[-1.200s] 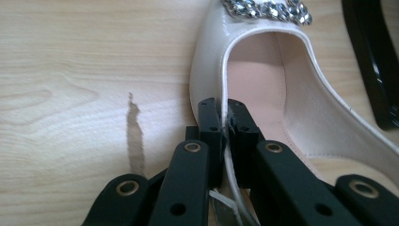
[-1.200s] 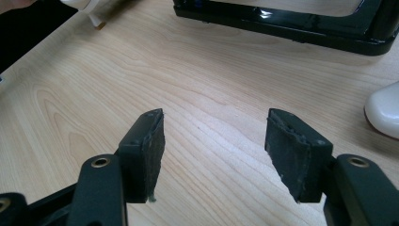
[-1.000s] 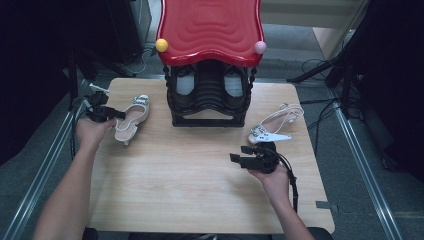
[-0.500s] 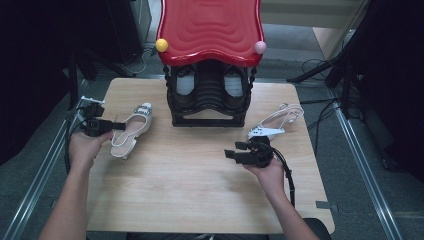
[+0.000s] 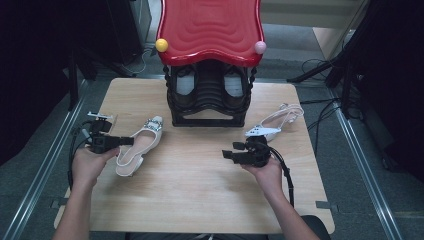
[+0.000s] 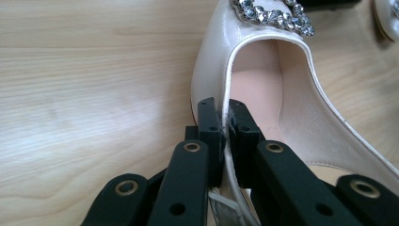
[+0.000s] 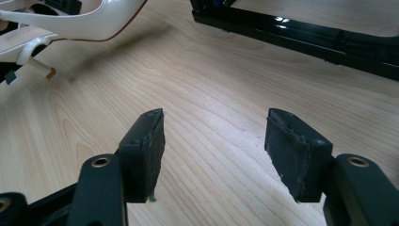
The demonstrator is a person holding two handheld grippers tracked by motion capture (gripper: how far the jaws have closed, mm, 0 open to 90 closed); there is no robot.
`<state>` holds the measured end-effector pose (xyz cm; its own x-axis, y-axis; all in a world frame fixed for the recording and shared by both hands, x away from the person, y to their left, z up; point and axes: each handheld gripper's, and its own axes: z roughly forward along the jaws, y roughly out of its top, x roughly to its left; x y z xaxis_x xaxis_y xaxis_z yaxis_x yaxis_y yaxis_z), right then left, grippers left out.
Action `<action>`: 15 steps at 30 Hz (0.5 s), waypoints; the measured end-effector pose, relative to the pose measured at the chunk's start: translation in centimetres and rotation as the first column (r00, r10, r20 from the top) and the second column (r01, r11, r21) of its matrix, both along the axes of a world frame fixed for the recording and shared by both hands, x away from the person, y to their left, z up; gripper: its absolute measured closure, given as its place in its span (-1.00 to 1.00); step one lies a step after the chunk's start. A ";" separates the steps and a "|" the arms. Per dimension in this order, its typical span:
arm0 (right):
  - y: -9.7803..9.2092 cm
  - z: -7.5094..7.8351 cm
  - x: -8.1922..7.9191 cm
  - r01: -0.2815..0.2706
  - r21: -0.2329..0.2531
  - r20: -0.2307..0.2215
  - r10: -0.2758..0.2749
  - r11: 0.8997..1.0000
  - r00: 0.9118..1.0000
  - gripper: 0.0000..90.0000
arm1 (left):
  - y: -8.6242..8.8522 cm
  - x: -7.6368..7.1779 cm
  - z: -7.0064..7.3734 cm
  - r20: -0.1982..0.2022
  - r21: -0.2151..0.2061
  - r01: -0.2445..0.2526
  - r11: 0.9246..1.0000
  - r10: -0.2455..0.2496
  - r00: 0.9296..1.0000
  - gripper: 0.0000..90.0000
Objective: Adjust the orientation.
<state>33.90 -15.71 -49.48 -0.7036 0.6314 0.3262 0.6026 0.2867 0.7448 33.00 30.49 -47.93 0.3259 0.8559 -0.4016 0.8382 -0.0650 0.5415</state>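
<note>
Shoes number two on the tabletop (image 5: pixel 200 180): my left gripper (image 6: pixel 225 123) is pinching the cream pump's (image 5: pixel 139 145) side wall, its jewelled buckle (image 6: pixel 273 15) showing close up, while my right gripper (image 7: pixel 214 153), jaws spread, is hovering near the white sandal (image 5: pixel 275 122).

Even overhead light brightens the table (image 5: pixel 200 190); beyond it the surroundings fall dark. Soft shadows, slight blur throughout.

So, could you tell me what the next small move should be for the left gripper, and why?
Probably lift the cream shoe and carry it toward the black shoe rack. The left gripper has its jaws shut on the shoe's side wall, the shoe lies on the table, and the right gripper is open and holds nothing.
</note>
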 end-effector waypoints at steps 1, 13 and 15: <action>0.0 0.0 0.0 -0.001 0.000 0.001 0.001 1.000 1.000 -0.13 | -0.4 -0.1 0.0 0.001 0.002 0.016 1.000 -0.016 1.000 0.93; 0.4 -0.4 -0.6 -0.009 -0.029 0.008 0.009 1.000 1.000 -0.13 | -5.1 -0.1 -0.5 0.004 -0.050 0.157 0.986 -0.157 0.988 0.92; 0.3 -0.4 -0.8 -0.007 -0.034 0.005 0.007 0.999 1.000 -0.13 | -6.1 0.0 -0.7 -0.002 -0.058 0.186 0.981 -0.187 0.982 0.91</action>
<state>33.10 -15.38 -49.87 -0.7097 0.6372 0.3006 0.5964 0.3162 0.7378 32.97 24.41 -48.59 0.4744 0.7558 -0.4513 0.8184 -0.1898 0.5423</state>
